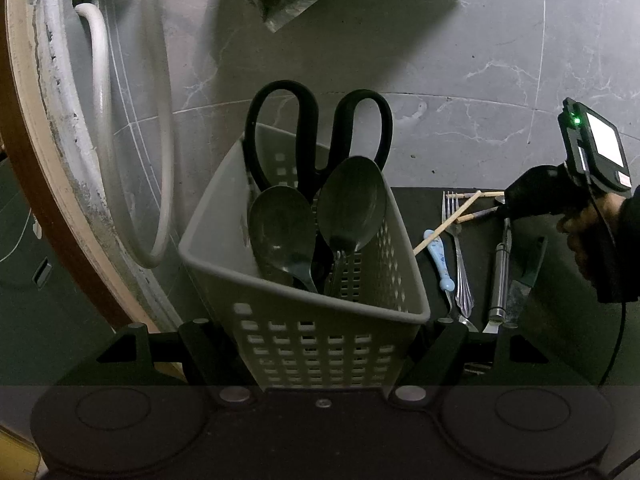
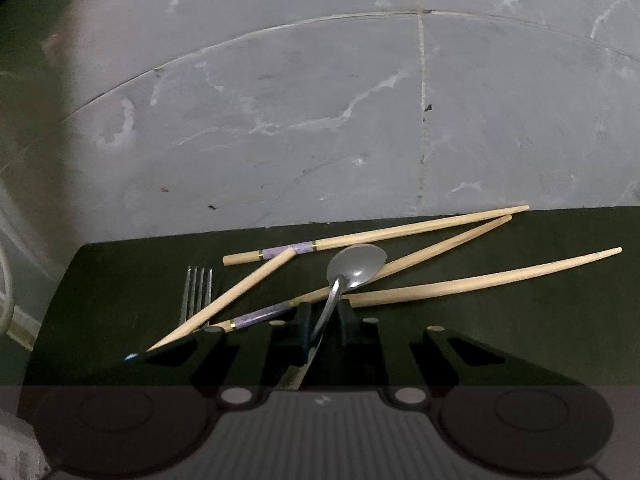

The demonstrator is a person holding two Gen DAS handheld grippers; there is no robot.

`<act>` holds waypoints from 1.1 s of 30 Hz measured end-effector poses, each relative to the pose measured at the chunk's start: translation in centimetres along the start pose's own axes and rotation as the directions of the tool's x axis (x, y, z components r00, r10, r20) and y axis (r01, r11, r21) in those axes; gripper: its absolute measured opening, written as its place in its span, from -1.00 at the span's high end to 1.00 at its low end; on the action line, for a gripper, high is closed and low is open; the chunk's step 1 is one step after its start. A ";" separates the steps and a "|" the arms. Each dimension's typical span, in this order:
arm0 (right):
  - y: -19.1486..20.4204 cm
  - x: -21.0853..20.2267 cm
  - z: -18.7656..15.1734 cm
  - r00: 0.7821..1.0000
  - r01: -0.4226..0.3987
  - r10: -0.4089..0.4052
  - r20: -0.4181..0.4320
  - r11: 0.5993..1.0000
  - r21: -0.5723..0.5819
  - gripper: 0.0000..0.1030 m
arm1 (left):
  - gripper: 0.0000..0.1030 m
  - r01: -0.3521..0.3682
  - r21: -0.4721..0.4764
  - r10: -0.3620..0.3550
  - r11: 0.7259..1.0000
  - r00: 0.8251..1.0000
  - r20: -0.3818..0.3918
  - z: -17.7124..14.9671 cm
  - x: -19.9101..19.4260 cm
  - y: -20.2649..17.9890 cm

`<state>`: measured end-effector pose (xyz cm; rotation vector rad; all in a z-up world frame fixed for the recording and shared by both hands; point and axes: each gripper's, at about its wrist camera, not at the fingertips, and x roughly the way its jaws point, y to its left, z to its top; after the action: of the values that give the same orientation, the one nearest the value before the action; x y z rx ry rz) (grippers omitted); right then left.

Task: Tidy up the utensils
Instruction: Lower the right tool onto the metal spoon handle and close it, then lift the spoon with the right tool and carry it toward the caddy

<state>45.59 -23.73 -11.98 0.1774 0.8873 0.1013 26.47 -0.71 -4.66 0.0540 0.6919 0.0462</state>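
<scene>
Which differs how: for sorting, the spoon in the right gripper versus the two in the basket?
The metal spoon is small, shiny and slim-handled; the two dark spoons have larger, dull bowls. It is clamped by its handle in the right gripper over the chopsticks; they stand bowl-up in the perforated basket beside the scissors. All are spoons.

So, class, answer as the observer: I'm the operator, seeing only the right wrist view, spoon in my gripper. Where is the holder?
Observer: The grey holder is clamped in the left gripper, to your left.
Operator: What's inside before my spoon goes in?
Observer: Black scissors and two dark spoons.
Operator: Anything beside the fork that I can't make out?
Observer: A blue-handled utensil lies just left of it.
</scene>
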 end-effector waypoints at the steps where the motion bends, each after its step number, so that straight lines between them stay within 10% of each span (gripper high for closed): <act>1: 0.0 0.0 0.1 1.000 0.002 -0.002 0.002 1.000 0.009 0.72 | -0.50 0.000 0.000 0.000 1.000 1.000 0.000 0.0 0.0 0.0; 25: -2.1 -2.2 -2.6 0.970 -0.199 0.169 0.177 0.965 0.172 0.99 | -0.50 0.006 0.010 -0.006 1.000 1.000 0.001 0.0 0.0 0.1; 29: -2.4 -4.7 -2.9 0.932 -0.309 0.258 0.253 0.932 0.189 0.99 | -0.50 0.010 0.012 -0.010 1.000 1.000 0.003 0.0 0.0 0.1; 33: -2.2 -8.7 -2.7 0.850 -0.471 0.398 0.344 0.867 0.160 0.99 | -0.50 0.015 0.021 -0.016 1.000 1.000 0.013 -0.2 0.0 0.1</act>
<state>38.07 -26.97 -7.50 0.6098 0.5358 0.3862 26.36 -0.62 -4.85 0.0686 0.6793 0.0239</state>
